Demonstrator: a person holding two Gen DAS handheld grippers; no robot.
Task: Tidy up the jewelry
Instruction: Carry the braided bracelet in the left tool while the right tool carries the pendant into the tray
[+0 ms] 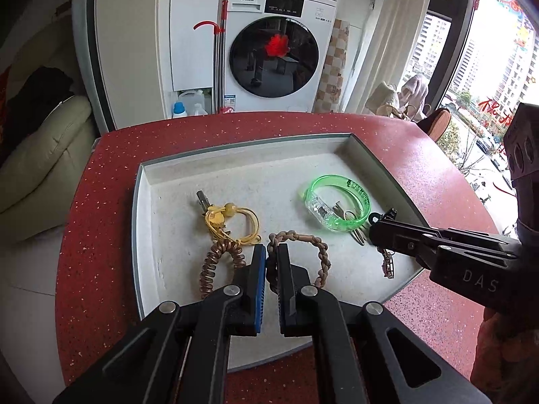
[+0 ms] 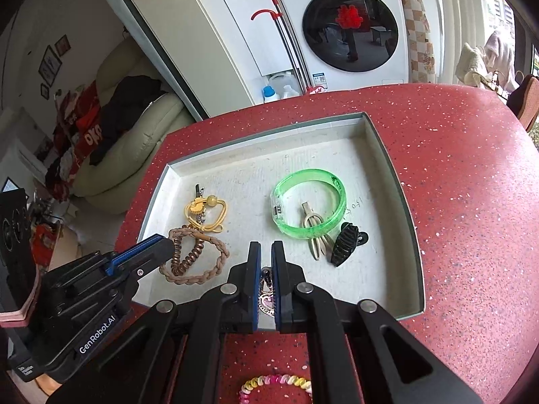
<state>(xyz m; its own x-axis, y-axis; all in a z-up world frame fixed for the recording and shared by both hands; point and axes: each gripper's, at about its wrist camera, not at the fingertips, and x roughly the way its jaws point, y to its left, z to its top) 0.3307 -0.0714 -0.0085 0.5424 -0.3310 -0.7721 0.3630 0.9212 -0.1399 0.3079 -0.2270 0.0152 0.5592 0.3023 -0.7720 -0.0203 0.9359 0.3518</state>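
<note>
Braided beige bracelet pinched at its near-left loop by left gripper, low over tray. Heart-shaped clip, apparently, clamped in pressed-together right gripper above tray's near edge. Green bangle lying flat farther back.

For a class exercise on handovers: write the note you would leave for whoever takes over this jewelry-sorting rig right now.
Left gripper: shut on the braided band, over the tray.
Right gripper: shut on the heart trinket, at the tray's near edge.
In the tray: yellow tie, brown spiral tie, green bangle, beige clip, black claw clip.
Left to do: release both held pieces, then fetch the pastel spiral tie from the red table.
</note>
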